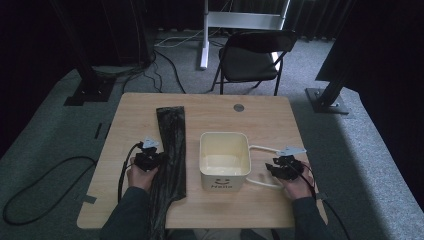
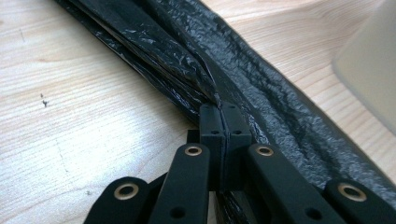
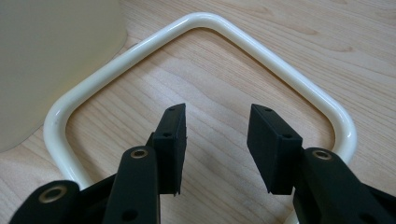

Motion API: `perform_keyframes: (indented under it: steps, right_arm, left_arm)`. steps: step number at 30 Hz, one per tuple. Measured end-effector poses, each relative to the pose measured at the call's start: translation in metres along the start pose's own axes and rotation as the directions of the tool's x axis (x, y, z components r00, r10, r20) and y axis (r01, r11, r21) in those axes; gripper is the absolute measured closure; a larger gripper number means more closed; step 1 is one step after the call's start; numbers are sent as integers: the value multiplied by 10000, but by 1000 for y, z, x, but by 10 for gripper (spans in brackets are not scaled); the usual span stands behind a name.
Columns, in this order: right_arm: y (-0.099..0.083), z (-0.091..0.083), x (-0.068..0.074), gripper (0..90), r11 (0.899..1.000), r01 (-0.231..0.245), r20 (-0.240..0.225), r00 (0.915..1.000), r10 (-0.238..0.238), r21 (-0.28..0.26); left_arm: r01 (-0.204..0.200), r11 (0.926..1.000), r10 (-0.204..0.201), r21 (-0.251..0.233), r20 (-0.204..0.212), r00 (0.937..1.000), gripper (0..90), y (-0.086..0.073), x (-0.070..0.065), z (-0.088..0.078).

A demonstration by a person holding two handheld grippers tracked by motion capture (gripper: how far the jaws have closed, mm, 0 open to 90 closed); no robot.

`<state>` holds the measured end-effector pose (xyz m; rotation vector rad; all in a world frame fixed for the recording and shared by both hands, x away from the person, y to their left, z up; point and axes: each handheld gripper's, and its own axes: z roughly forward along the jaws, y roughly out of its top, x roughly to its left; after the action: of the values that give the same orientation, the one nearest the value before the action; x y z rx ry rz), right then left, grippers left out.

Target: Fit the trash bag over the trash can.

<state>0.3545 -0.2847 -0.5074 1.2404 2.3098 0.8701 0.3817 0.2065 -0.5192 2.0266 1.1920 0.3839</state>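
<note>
Left hand-held gripper (image 2: 219, 122) pinches the black plastic bag (image 2: 187, 70); right hand-held gripper (image 3: 215, 140) stands spread over the handle (image 3: 205, 21).

From above, the bag lies as a long strip at 9 o'clock of the cream bin (image 1: 225, 159) on the table (image 1: 270, 120), its near end hanging over the table's edge. The left gripper view shows the jaws pressed together on a fold. The right gripper view shows bare wood between the open jaws, inside the handle's loop. A folding chair (image 1: 252, 55) stands at 12 o'clock beyond the table.

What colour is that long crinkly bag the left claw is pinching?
Black and glossy; the bag shows best in the left gripper view.
</note>
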Motion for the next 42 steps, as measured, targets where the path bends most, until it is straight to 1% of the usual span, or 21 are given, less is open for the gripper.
perform_keyframes:
  steps: [2,7,8,10,15,16,17,19,21,25,27,30,32,33,38,42]
  right_arm:
    - [0,0,0,568,10000,4,-2,10000,-4,16]
    - [0,1,1,569,10000,38,-8,10000,-38,10]
    - [0,1,1,569,10000,38,-4,10000,-38,10]
    - [0,1,1,569,10000,47,-6,10000,-47,22]
    - [0,1,1,569,10000,54,-12,10000,-54,26]
    - [0,1,1,569,10000,54,-12,10000,-54,26]
    - [0,1,1,569,10000,55,-16,10000,-55,30]
    - [0,1,1,569,10000,51,-21,10000,-51,35]
    - [0,1,1,569,10000,59,-20,10000,-59,25]
    - [0,1,2,569,10000,50,-21,10000,-50,29]
    - [0,1,2,569,10000,62,-23,10000,-62,34]
    - [1,1,2,569,10000,78,-27,10000,-78,31]
    - [1,1,2,569,10000,84,-28,10000,-84,19]
    - [1,1,2,569,10000,86,-26,10000,-86,23]
    - [1,1,2,569,10000,94,-30,10000,-94,31]
    - [1,1,2,569,10000,84,-36,10000,-84,43]
  left_arm:
    - [-210,9998,211,-47,69,9998,900,2,0,-4]
    - [-564,9972,578,-489,274,9980,900,10,-1,-18]
    - [-573,9965,595,-611,353,9976,900,11,-1,-21]
    - [-678,9955,705,-670,386,9968,900,14,-1,-25]
    - [-843,9917,915,-975,723,9932,900,19,-2,-35]
    - [-843,9917,915,-975,723,9932,900,19,-2,-35]
    - [-848,9900,957,-1125,952,9908,900,22,-2,-39]
    - [-906,9893,1036,-1145,1132,9882,900,23,-2,-41]
    - [-940,9876,1119,-1259,1437,9833,900,25,-3,-44]
    - [-1026,9838,1287,-1467,1815,9749,900,30,-5,-50]
    - [-1030,9819,1348,-1587,2049,9695,900,32,-5,-53]
    - [-922,9796,1346,-1788,2421,9609,900,34,-6,-57]
    - [-805,9767,1341,-1989,2728,9527,900,36,-6,-60]
    - [-764,9753,1345,-2072,2831,9496,900,37,-6,-62]
    - [-632,9679,1408,-2431,3165,9381,900,46,-8,-70]
    - [-650,9647,1488,-2552,3249,9340,900,51,-11,-74]
